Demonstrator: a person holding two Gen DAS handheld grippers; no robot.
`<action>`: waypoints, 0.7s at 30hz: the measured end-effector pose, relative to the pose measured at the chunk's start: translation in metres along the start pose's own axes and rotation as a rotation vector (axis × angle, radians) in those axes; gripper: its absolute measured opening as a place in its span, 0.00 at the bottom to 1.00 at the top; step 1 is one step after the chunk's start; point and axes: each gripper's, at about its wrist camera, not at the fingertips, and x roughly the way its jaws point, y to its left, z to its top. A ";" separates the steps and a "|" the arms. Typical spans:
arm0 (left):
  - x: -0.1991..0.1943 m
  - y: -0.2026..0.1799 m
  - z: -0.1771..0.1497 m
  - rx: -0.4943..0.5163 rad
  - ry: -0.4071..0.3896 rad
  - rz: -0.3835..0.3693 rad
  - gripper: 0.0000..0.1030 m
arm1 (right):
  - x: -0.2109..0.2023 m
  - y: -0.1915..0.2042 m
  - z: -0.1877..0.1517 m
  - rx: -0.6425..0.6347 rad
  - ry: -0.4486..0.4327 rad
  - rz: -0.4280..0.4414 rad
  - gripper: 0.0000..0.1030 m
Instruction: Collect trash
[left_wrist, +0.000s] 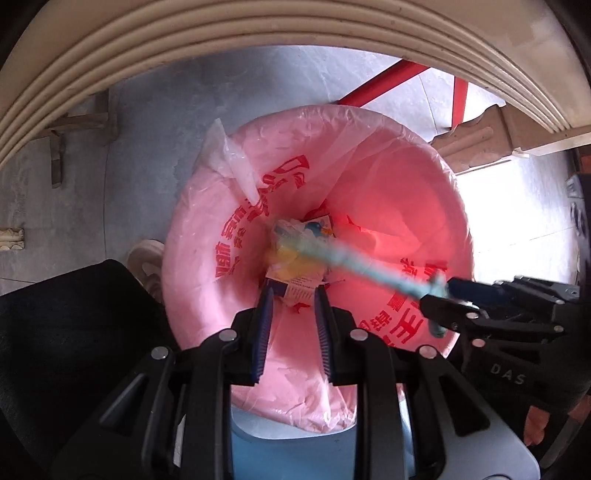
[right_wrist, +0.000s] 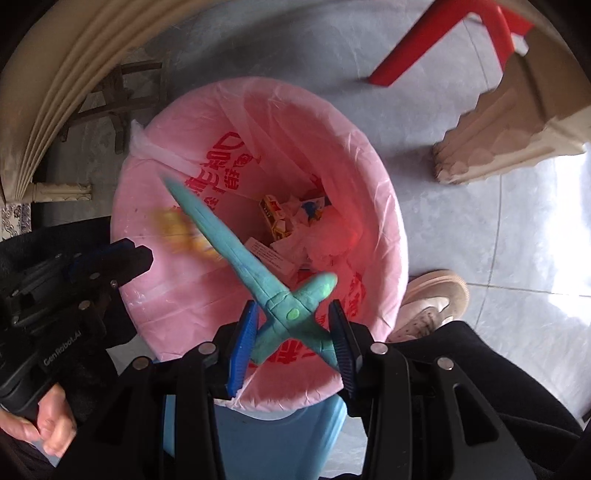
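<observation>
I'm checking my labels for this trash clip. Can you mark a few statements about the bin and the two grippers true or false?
1. The blue bin is lined with a pink plastic bag. True.
2. The teal toy sword lies at the bottom of the bin. False: it sits between the fingers of the right gripper, over the bin's opening.
3. The bag holds nothing yet. False: a yellow carton and crumpled wrappers lie inside.
4. A red chair leg stands on the floor beyond the bin. True.
</observation>
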 end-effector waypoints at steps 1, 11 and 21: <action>0.001 0.001 0.001 -0.003 0.000 0.002 0.22 | 0.002 -0.001 0.000 0.003 0.005 0.009 0.35; 0.002 0.007 0.001 -0.025 0.001 0.039 0.43 | -0.002 0.004 0.004 -0.022 -0.072 -0.030 0.63; 0.002 0.000 0.001 0.013 0.012 0.097 0.53 | -0.003 0.001 0.002 -0.031 -0.080 -0.057 0.63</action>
